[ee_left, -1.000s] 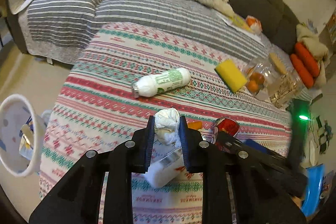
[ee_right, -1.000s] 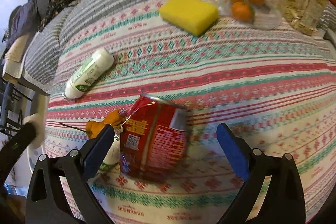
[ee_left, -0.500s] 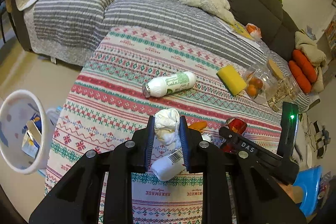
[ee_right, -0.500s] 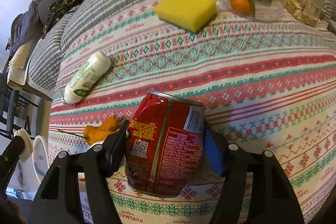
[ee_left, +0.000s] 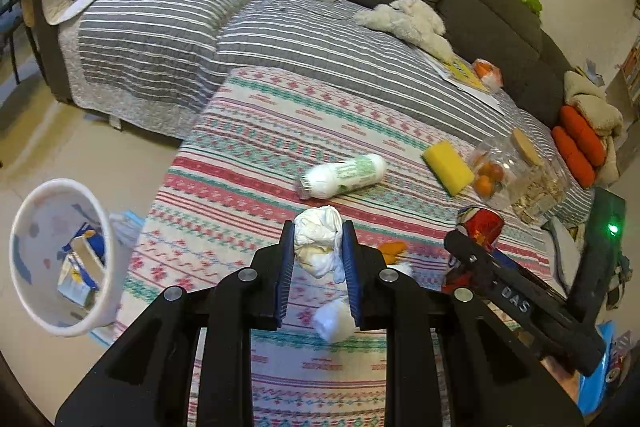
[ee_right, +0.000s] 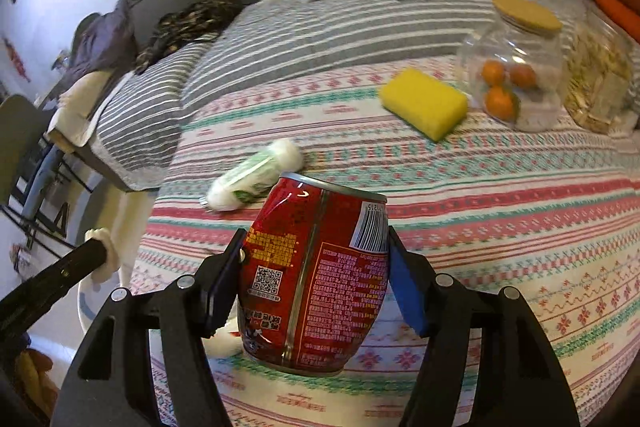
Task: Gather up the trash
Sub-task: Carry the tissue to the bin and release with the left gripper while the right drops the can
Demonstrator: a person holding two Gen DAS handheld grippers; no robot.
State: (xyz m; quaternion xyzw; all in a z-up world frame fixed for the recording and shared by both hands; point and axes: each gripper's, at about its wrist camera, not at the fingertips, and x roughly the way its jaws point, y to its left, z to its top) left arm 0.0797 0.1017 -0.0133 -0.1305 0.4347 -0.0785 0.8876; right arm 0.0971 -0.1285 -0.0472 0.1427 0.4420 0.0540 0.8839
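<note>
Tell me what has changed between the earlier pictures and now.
The right gripper closed its wide-open jaws on the dented red metal can and lifted it off the striped patterned blanket. The left gripper still clamps the crumpled white tissue. The white plastic bottle and yellow sponge stayed put.

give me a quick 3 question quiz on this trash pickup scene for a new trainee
1. True or false: the left gripper holds a crumpled tissue.
2. What is between the right gripper's fingers? A) the sponge B) the red can C) the white tube
3. Fill in: the jar with the cork lid holds small ____ fruits.

Key
1. True: both pads press on the tissue.
2. B: the can is clamped between the fingers, clear of the blanket.
3. Orange.
</note>
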